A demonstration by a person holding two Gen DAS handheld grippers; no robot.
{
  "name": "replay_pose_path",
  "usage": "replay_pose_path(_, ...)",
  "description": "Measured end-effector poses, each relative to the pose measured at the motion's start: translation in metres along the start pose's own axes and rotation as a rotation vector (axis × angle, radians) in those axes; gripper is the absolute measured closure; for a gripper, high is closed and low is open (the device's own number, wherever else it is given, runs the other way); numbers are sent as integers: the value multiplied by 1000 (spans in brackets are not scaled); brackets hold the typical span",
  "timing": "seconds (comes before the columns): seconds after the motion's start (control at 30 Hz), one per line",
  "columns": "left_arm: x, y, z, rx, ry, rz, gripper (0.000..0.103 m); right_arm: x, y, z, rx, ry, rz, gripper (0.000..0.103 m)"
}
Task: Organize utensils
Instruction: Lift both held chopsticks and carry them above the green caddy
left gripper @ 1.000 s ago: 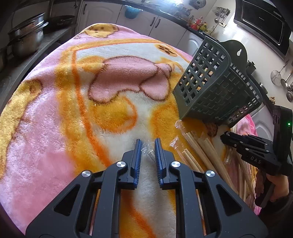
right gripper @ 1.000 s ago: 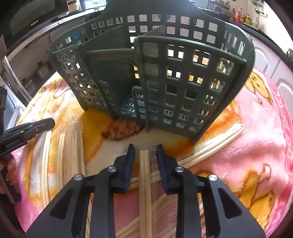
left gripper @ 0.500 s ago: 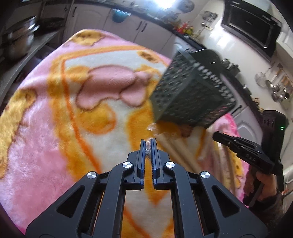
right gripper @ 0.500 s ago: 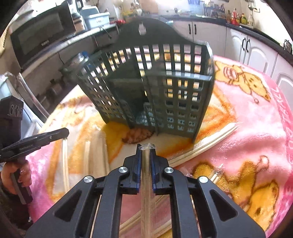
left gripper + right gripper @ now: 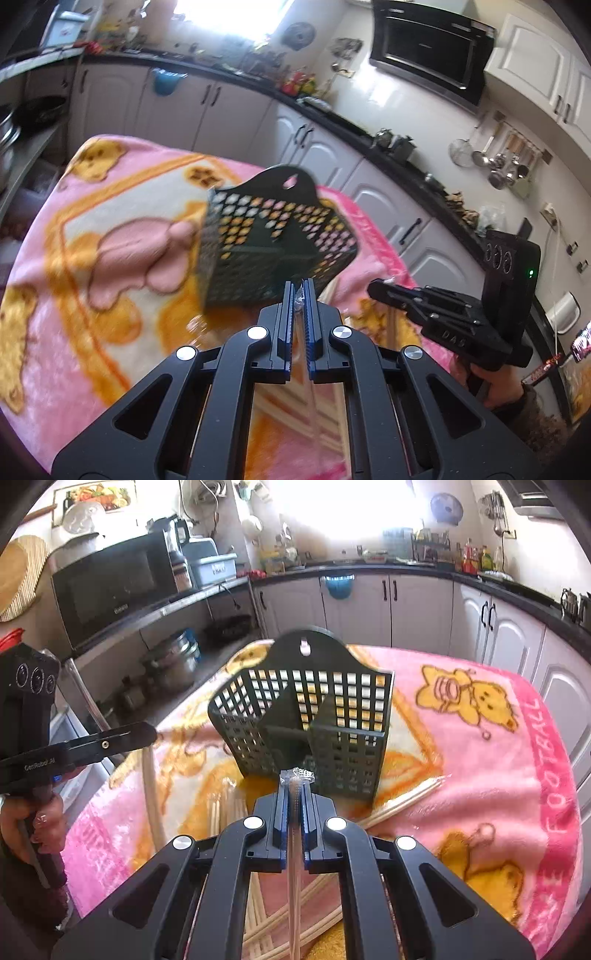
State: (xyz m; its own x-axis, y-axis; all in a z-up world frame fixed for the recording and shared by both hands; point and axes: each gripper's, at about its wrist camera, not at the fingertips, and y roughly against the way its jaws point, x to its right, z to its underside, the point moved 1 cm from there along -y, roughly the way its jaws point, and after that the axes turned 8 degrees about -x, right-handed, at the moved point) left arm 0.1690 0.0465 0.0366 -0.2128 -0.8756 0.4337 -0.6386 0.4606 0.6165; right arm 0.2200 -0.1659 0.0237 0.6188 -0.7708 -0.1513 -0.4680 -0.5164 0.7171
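Left wrist view first: my left gripper [image 5: 300, 286] is pinched on a clear-wrapped pair of wooden chopsticks [image 5: 302, 295], wrapper tip poking out past the pads, the long axis running back along the fingers and under the camera. The dark green slotted plastic utensil caddy [image 5: 273, 240] sits straight ahead and just below the tips, on the fuzzy pink and orange cartoon blanket [image 5: 92, 258]. The right gripper [image 5: 384, 290] shows off to my right, beside the caddy.

Right wrist view: that gripper [image 5: 294, 775] is clamped on its own wrapped chopstick pair [image 5: 293, 849] — same story, sticks trailing back under the fingers. The caddy [image 5: 306, 720] is dead ahead with its open top tilted toward me, divider visible. More loose chopsticks [image 5: 402, 801] lie below the tips.

I'd judge the right hand nearer and better lined up, so it probably drops first — sticks need tipping upright into a compartment.
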Motion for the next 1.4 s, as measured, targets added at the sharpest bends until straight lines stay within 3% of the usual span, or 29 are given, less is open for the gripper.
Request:
replay_pose_path(0.43, 49, 11, -46, 68, -122, 51, 100, -6, 54, -26, 146, 15, 2, 97)
replay_pose_path(0.8, 53, 29, -84, 144, -142, 58, 100, -4, 91, -65, 276, 20, 4, 97)
replay_pose_path(1.17, 57, 52, -140, 276, -164, -28, 100, 14, 113, -113, 431, -7, -2, 97)
replay_pose_path(1.4, 46, 40, -162, 329, -149, -101, 100, 29, 94, -138, 481, -38, 0, 97)
